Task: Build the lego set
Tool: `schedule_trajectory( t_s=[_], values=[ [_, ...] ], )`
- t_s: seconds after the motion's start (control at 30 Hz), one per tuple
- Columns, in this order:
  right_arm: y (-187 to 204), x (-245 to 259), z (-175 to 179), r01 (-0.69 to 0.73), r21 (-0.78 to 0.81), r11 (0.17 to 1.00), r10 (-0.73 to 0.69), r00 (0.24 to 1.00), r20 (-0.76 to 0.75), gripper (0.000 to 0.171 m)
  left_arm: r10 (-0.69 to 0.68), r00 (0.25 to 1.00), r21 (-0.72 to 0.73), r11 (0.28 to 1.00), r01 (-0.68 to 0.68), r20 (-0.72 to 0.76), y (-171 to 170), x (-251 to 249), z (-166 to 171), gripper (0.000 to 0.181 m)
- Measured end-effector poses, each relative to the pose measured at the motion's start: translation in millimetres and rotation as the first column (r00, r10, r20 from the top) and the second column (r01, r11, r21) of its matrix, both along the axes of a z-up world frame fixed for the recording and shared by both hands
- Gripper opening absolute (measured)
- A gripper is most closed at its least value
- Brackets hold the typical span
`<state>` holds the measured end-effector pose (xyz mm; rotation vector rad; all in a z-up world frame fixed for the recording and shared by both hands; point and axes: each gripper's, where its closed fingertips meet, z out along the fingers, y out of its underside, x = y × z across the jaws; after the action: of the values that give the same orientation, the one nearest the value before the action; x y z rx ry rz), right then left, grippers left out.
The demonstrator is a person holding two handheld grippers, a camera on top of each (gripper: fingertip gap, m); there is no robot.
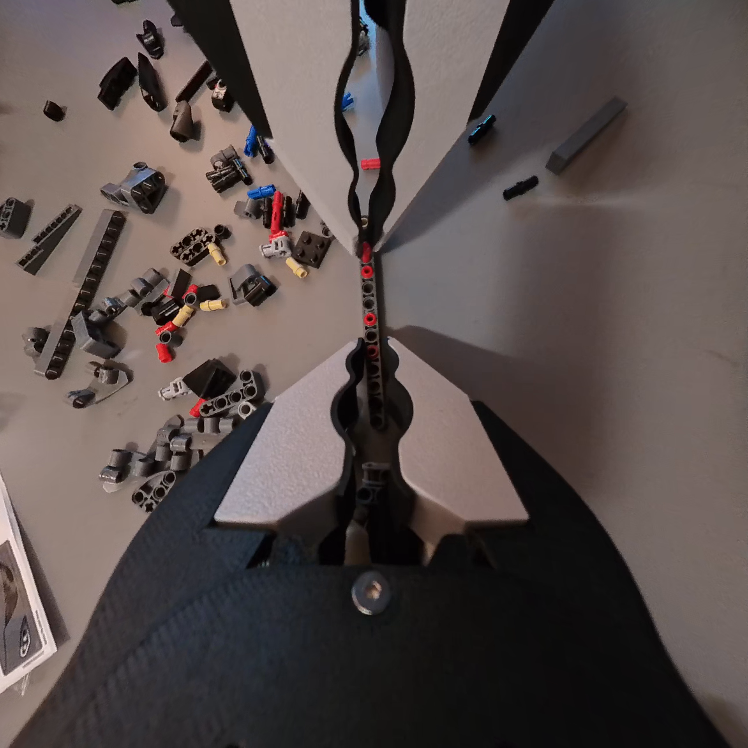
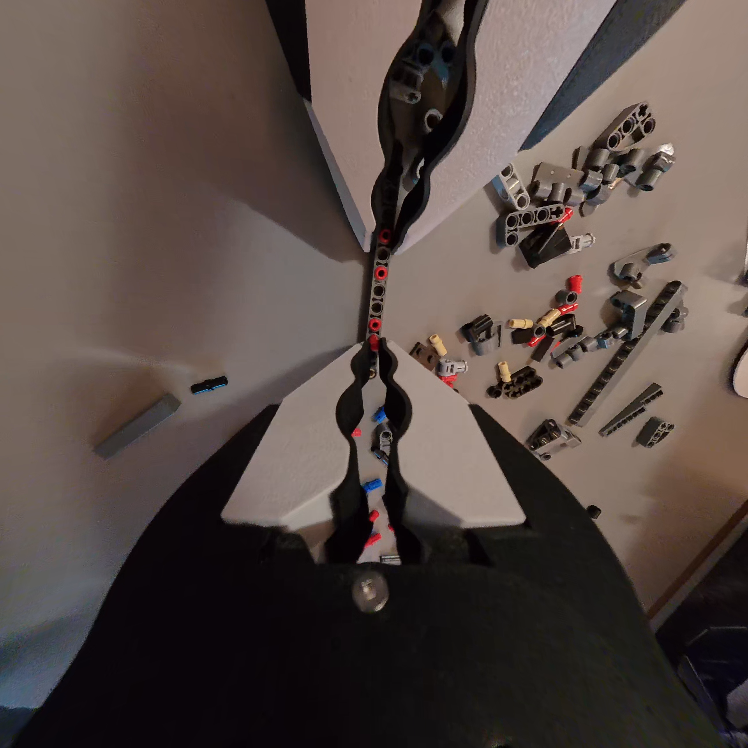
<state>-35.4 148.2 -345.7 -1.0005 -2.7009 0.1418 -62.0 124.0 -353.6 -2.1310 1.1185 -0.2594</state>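
A: Left gripper (image 1: 370, 344) is clamped on one end of the long grey beam (image 1: 369, 301); the beam runs back between its jaws. Right gripper (image 2: 374, 344) is nipped onto a red pin (image 2: 374, 342) at the beam's other end, jaws nearly together. The whole thing is held up off the desk (image 1: 566, 303).

B: Pin seated?

A: Can't tell. It sits at the end hole, between the tips. Other red pins (image 1: 368, 319) already sit in holes along the beam.

B: Risks?

A: Mainly alignment. The grippers face each other tip to tip, so any tilt between them cocks the pin in the hole and it jams or pops out. Only the very tips hold the pin, so I'd expect it to twist under push.

B: And the beam?

A: It's long and thin and held at one end. An off-axis push could lever it round in the left jaws.

B: If the pin drops?

A: On one side it lands in the loose parts pile (image 1: 194, 299) among other red pins and is hard to find again. The other side is nearly bare: a grey bar (image 1: 587, 135) and two black pins (image 1: 520, 187) lie well apart. The instruction booklet (image 1: 20, 599) is at the desk edge, out of the way.
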Motion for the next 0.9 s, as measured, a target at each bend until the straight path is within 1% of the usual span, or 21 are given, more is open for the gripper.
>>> schedule_trajectory(
  t_s=[0.17,0.33,0.67,0.9],
  values=[
    [4.0,1.1,2.9,-0.012,0.022,1.000,0.012,1.000,0.025,0.002,-0.003,1.000,-0.006,1.000,0.003,0.010,0.4,0.4,0.1,0.005],
    [0.2,2.2,0.6,-0.009,-0.020,1.000,0.010,0.999,0.035,0.001,-0.004,1.000,-0.003,1.000,0.004,0.008,0.4,0.3,0.2,0.005],
    [-0.2,1.6,-0.3,0.005,-0.044,0.999,-0.004,1.000,0.024,0.001,-0.007,1.000,-0.005,1.000,0.007,0.008,0.5,0.6,0.2,0.005],
    [-1.2,2.0,-2.3,0.024,-0.078,0.997,-0.025,1.000,-0.010,0.001,-0.009,1.000,-0.004,1.000,0.009,0.010,0.5,0.8,0.5,0.005]
  ],
)
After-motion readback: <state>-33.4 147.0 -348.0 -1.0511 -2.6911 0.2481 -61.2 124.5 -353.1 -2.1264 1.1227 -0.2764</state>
